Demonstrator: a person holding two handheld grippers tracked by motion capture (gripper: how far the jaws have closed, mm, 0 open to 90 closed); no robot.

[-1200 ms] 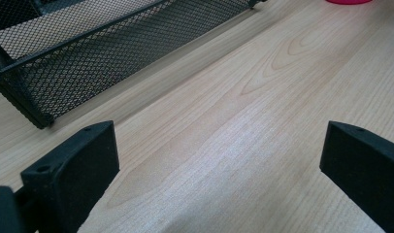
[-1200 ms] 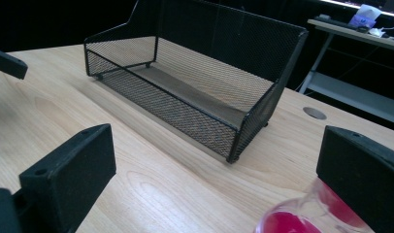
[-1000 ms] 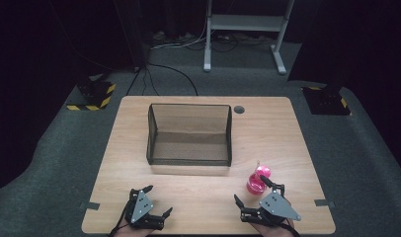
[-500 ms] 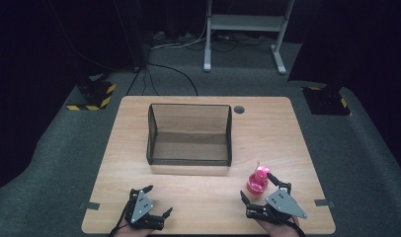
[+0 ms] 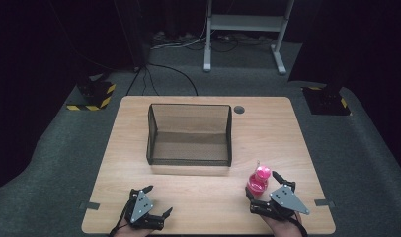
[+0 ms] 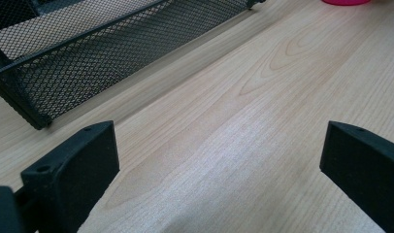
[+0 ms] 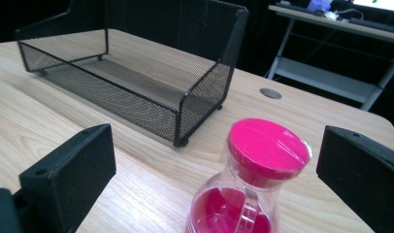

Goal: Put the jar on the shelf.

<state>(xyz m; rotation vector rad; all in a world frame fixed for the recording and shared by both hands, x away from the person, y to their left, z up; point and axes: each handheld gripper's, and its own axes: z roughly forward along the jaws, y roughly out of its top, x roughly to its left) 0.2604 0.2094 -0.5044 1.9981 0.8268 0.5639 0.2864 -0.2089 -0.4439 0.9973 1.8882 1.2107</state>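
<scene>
Reaching for the pink hourglass (image 7: 255,179), I have my right gripper (image 5: 268,191) spread wide around it near the table's (image 5: 297,148) front right corner, right of the mesh tray (image 5: 189,134). I should centre the glass waist between the jaws, closing gently so it stays upright. My left gripper (image 5: 155,201) rests spread, holding nothing.

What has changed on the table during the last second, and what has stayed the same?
The right gripper has moved forward and toward the pink sand timer with clear glass; its open jaws now stand on both sides of the timer without closing on it. The timer has not moved. The left gripper, open near the table's front edge, and the black wire mesh basket stayed where they were.
</scene>
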